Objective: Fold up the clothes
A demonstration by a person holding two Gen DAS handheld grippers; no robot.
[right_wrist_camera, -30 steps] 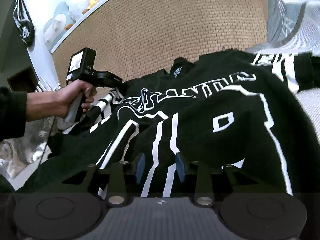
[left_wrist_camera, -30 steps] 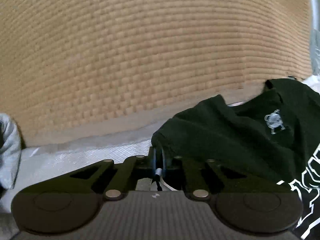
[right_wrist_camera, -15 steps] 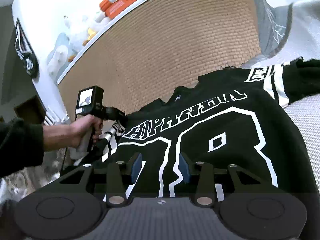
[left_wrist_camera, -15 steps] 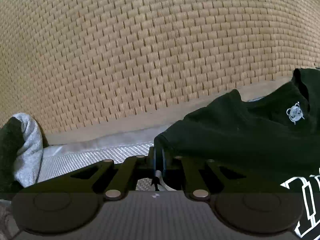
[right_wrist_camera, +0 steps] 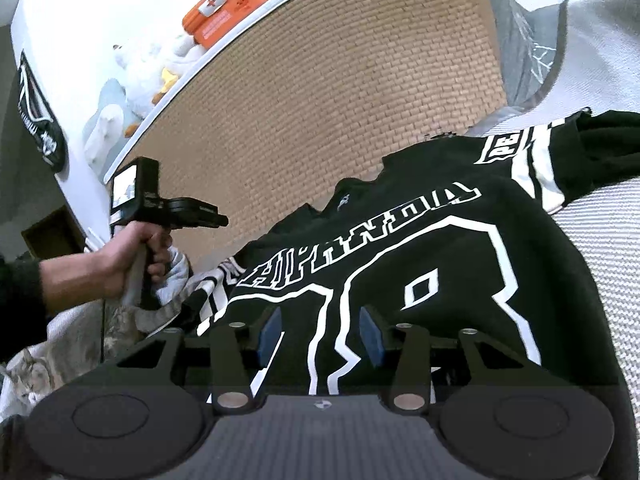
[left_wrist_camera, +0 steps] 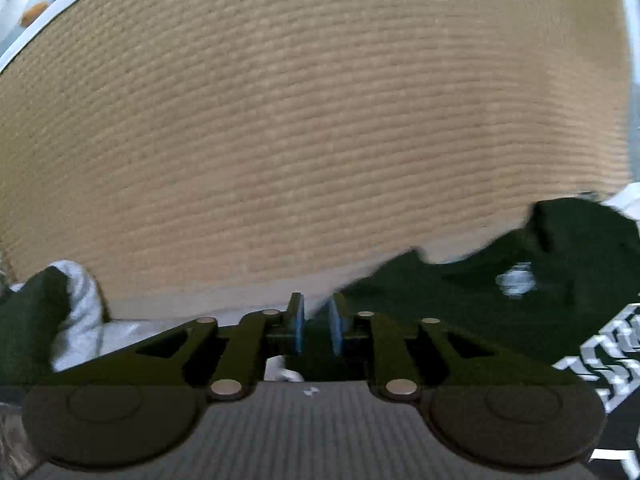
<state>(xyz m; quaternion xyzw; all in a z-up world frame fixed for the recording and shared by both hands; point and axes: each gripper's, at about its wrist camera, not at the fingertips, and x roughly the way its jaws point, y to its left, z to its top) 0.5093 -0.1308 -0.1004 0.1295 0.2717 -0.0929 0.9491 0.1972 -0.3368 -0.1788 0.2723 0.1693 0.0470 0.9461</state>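
Looking across a pale bed cover point(right_wrist_camera: 600, 280) toward a tan woven headboard point(right_wrist_camera: 340, 100). At 6 o'clock in the right wrist view, finding the right gripper point(right_wrist_camera: 320, 336), jaws standing wide apart after just opening more, hanging over the black jersey point(right_wrist_camera: 440, 248) and not pinching it. Lying flat on the cover from 6 o'clock up to 1 o'clock, showing big white numbers and letters. At 9 o'clock, seeing a hand point(right_wrist_camera: 120, 256) holding the left gripper point(right_wrist_camera: 222, 222) beside the jersey's far edge. In the blurry left wrist view, showing jaws a little apart after just opening, dark cloth peeking through the gap, pads not squeezing it. Farther off at 11 o'clock, sitting above the headboard, an orange box point(right_wrist_camera: 226, 8) and soft toys point(right_wrist_camera: 160, 64).
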